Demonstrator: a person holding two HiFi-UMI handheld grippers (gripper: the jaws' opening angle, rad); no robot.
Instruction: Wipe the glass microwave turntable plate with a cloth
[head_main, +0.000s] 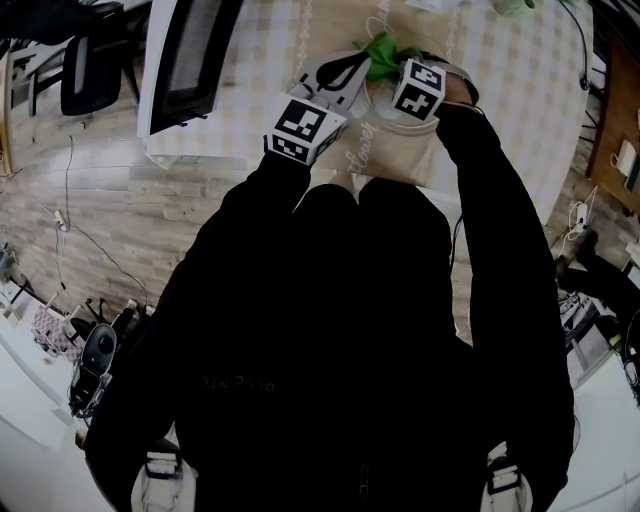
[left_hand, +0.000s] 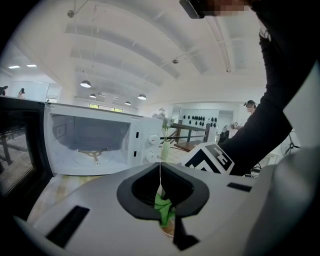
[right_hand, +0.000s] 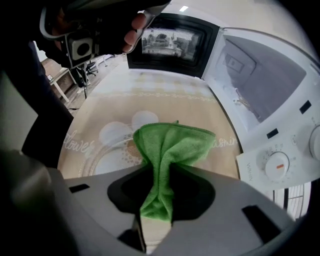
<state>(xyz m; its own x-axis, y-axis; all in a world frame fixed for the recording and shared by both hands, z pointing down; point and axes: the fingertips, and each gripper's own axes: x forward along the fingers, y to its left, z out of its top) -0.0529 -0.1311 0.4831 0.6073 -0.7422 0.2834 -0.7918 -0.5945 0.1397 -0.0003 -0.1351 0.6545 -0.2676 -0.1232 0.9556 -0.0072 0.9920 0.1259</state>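
The glass turntable plate (right_hand: 107, 150) lies over the beige flower-print mat (right_hand: 165, 107), its clear rim showing as curved lines. My right gripper (right_hand: 158, 192) is shut on a bunched green cloth (right_hand: 172, 145), which fans out over the plate's right part. My left gripper (left_hand: 160, 175) has its jaws closed on a thin glass edge, apparently the plate's rim, with the cloth (left_hand: 163, 206) just beyond. In the head view both grippers, left (head_main: 340, 72) and right (head_main: 408, 62), meet at the cloth (head_main: 380, 48) at the table's far side.
A white microwave (right_hand: 265, 100) stands open to the right of the mat, its dark door (right_hand: 172, 42) swung out and its cavity (left_hand: 90, 140) showing a bare roller ring. A slim vase (left_hand: 164, 147) stands beside it. A chair (head_main: 85, 75) sits off the table's left.
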